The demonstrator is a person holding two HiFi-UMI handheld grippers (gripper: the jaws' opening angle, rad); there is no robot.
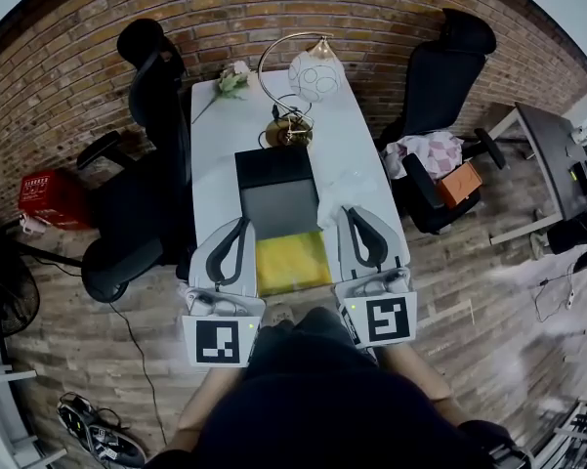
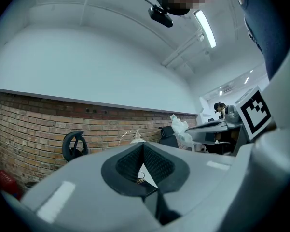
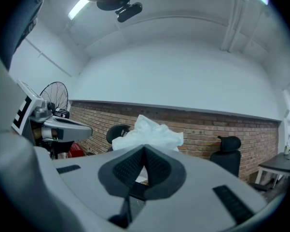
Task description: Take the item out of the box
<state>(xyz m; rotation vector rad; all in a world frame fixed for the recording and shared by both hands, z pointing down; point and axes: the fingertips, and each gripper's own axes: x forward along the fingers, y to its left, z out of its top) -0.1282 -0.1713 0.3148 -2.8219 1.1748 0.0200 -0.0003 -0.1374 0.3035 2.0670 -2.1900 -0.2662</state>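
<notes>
the yellow item (image 1: 291,262) is seen lying at the near end of the open box (image 1: 273,167) on the white counter (image 1: 215,164), flanked by the left gripper (image 1: 242,227) and right gripper (image 1: 353,215), each pressed together, empty.

A white table (image 1: 215,174) carries an open box (image 1: 278,208), a lamp (image 1: 315,74) and a flower (image 1: 232,78).
</notes>
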